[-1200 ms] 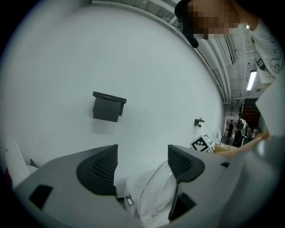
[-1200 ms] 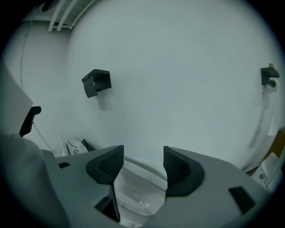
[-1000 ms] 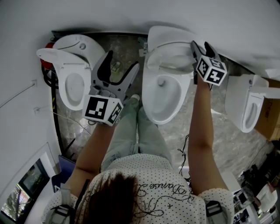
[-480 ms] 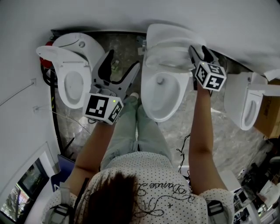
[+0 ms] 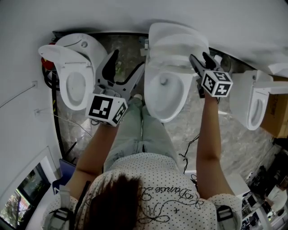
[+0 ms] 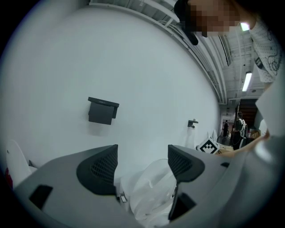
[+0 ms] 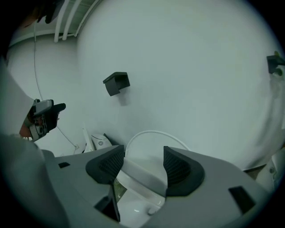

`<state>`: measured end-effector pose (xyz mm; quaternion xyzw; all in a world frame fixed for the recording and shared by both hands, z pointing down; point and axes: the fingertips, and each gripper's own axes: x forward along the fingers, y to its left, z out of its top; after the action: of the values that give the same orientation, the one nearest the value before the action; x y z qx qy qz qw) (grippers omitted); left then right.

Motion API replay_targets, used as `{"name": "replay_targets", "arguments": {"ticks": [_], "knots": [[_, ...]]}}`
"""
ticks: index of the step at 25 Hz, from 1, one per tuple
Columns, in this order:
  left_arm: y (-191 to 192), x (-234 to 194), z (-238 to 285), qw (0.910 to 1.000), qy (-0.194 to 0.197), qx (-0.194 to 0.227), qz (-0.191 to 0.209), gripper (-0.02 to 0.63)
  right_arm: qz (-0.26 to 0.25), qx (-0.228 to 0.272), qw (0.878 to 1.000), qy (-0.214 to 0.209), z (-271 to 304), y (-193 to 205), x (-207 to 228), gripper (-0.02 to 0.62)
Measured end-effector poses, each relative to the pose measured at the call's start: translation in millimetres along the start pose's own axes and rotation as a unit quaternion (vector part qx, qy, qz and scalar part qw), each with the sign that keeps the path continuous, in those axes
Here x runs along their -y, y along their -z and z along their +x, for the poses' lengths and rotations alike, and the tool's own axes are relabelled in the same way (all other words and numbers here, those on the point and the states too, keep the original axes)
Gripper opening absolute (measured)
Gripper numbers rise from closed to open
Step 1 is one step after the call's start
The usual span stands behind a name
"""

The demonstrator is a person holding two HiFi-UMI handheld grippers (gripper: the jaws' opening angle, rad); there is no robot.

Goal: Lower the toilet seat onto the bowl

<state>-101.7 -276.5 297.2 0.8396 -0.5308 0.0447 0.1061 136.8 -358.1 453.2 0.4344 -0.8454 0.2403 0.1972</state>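
I am easing the toilet seat (image 5: 173,63) of the middle toilet down toward its bowl (image 5: 167,101). The seat is standing part-way, tilted forward off the raised lid (image 5: 177,36) and not yet lying on the rim.

The right gripper (image 5: 199,57) is working at the seat's right edge. Its jaws are standing wide and have just been opening, with the seat's edge (image 7: 142,176) running between them, cradled rather than pinched as far as I can judge. The left gripper (image 5: 129,60) is hovering with its jaws wide and empty, between the middle toilet and the left toilet (image 5: 74,85).

To do this well, I am thinking of following the hinge's arc and letting the seat ride down slowly on the pad (a glossy seat like this looks ready to slip and slam). I should also be sliding the lower jaw out sideways before the seat meets the rim, or it could get trapped.

The room is showing a marbled grey floor (image 5: 225,134), a plain white wall (image 5: 112,13) carrying a dark bracket (image 7: 116,83), a third toilet (image 5: 253,108) to the right, and loose cables (image 5: 189,155) trailing near my feet.
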Motion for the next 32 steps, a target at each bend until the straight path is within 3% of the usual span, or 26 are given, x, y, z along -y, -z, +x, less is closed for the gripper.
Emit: {"name": "replay_targets", "arguments": {"ticks": [7,13,19,25,32], "knots": [[-9.6,18.0,-9.3,1.0000,0.001,0.005,0.007,0.336,0.006,-0.038,0.997,-0.065,-23.3,19.4,-15.0,0.313],[-9.0,29.7,-17.9,0.9999,-0.002,0.006,0.012,0.336,-0.053,-0.102,0.987,-0.116,-45.5,46.1,-44.5,0.302],[-1.0,44.1,-25.1,0.9999,-0.003,0.006,0.013,0.336,-0.096,-0.142,0.975,-0.143,-64.8,73.8,-73.9,0.254],[4.0,59.2,-36.3,0.9999,0.004,0.004,0.016,0.336,-0.086,-0.146,0.972,-0.160,-82.9,98.3,-100.0,0.147],[15.4,61.0,-53.2,0.9997,0.019,-0.004,0.013,0.336,-0.097,-0.134,0.977,-0.132,-92.0,112.6,-121.2,0.061]]}}
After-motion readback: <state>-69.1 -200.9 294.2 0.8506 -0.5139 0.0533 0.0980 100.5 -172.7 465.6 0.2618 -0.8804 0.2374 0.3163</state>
